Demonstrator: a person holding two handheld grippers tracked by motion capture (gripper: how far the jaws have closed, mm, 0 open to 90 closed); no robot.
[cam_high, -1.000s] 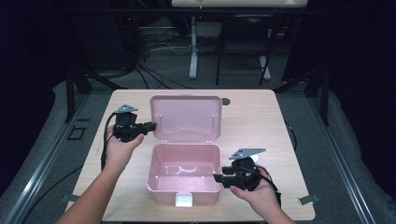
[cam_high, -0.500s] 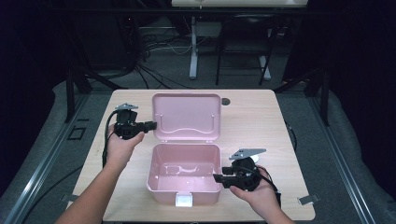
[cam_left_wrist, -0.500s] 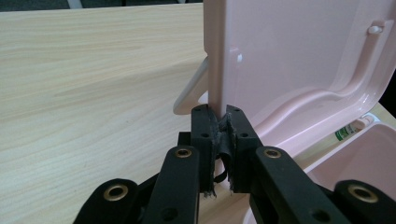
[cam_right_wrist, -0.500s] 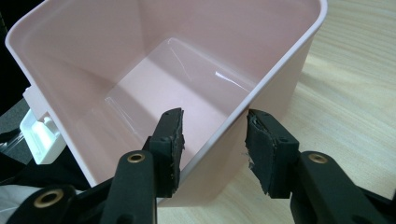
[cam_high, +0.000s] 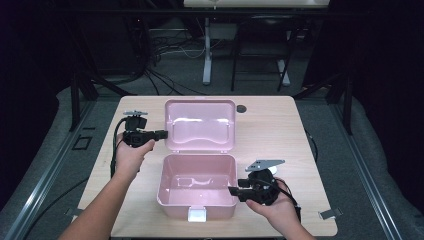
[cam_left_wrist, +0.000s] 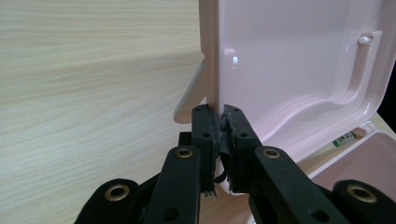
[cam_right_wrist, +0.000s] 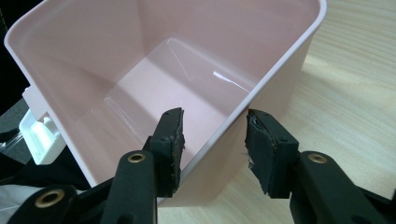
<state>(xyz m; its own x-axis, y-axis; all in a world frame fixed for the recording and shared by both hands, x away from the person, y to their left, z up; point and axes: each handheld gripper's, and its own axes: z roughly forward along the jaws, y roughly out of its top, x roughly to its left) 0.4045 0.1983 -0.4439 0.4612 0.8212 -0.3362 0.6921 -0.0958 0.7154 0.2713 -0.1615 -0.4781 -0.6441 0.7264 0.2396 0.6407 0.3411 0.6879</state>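
Light wood-grain bench (cam_high: 280, 150) on a grey carpeted floor (cam_high: 380, 165), dark frame legs and cables behind.

Pink plastic box (cam_high: 197, 185) sits at the near middle of the bench, open and empty inside; glossy floor with a raised rectangular panel. White latch (cam_high: 196, 215) on its near wall, at the bench's front edge. In the right gripper view the same latch (cam_right_wrist: 39, 135) shows at the far left corner.

Pink lid (cam_high: 200, 125) stands up and tilts back from the box's far edge, inner face toward the person, moulded ridge across its lower part.

Small dark round disc (cam_high: 241, 108) lies on the bench just beside the lid's far right corner.

Left gripper (cam_high: 160, 134) at the lid's left edge, held level. Left gripper view: fingers (cam_left_wrist: 204, 135) closed tight on the thin side rim of the lid (cam_left_wrist: 299, 70), pads pressed against both faces.

Right gripper (cam_high: 234, 191) at the box's right wall, near the front corner. Right gripper view: fingers (cam_right_wrist: 170, 144) straddle the wall of the box (cam_right_wrist: 140, 56), one inside, one outside; a gap shows on each side, pads not pressing. Open stance, nothing held.
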